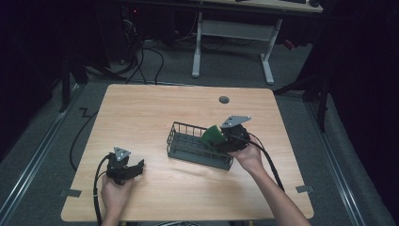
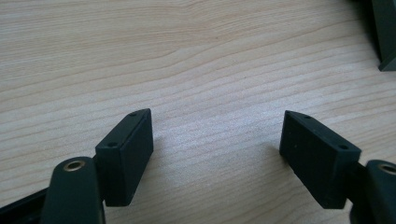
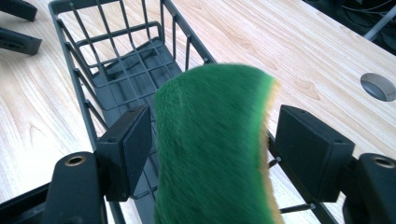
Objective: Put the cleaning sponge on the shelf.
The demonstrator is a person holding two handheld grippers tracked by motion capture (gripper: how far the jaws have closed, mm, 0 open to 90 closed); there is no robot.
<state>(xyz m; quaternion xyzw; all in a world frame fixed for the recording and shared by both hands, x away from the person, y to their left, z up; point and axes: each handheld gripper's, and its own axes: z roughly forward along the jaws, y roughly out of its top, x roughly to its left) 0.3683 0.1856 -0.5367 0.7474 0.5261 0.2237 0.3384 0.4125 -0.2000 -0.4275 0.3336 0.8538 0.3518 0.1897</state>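
Standing between the jaws of the right gripper (image 3: 212,140) is a green scouring sponge with a thin yellow backing (image 3: 212,144), its abrasive green face turned toward the gripper's camera and its yellow layer visible as a narrow edge on the side of the right-hand jaw. The sponge is blurred. The jaws stand wide; the left pad is just beside the green face and the right pad just beside the yellow edge, with a slight gap visible on each side, so the pads are not pressing the sponge. Directly beyond and below the sponge lies a dark grey wire basket with a solid floor (image 3: 121,70), its long axis running away from the jaws. In the high view the sponge (image 1: 212,135) sits over the basket's (image 1: 188,141) end nearest the right gripper (image 1: 225,137), tilted.

Supporting both is a light wooden table (image 1: 164,108), with a round grey cable grommet (image 1: 224,100) beyond the right gripper. Well apart from the basket, the left gripper (image 1: 136,168) rests low over the table in the person's left hand (image 1: 114,193); its own view (image 2: 217,140) shows its jaws spread wide over bare wood grain, nothing between them.
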